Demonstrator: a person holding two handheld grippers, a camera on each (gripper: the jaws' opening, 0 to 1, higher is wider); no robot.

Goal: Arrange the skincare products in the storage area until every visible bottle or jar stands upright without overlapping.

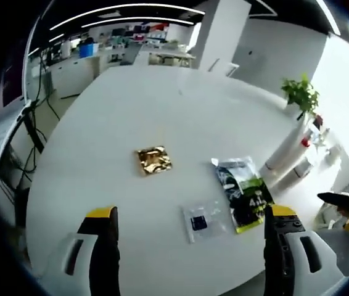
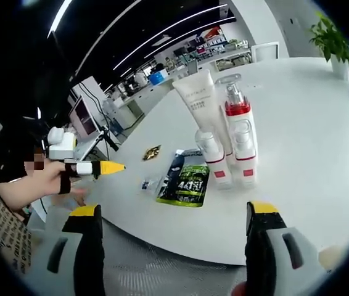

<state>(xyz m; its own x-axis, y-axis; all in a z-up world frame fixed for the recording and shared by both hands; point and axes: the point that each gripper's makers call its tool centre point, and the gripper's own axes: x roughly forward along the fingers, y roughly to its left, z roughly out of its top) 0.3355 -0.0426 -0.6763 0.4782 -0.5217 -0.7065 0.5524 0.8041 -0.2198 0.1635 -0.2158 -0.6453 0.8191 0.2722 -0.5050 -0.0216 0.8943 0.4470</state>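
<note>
- Your left claw (image 1: 190,222): jaws wide apart, nothing held, over tabletop (image 1: 162,117) edge.
- Ahead, L to R: gold foil packet (image 1: 153,160), clear sachet (image 1: 203,222), green-black pouch (image 1: 245,192), all lying flat.
- Your right claw (image 2: 173,225): jaws wide apart, empty.
- Skincare group upright, touching: white tube (image 2: 198,102), pump bottle (image 2: 238,111), two small bottles (image 2: 213,157) in front.
</note>
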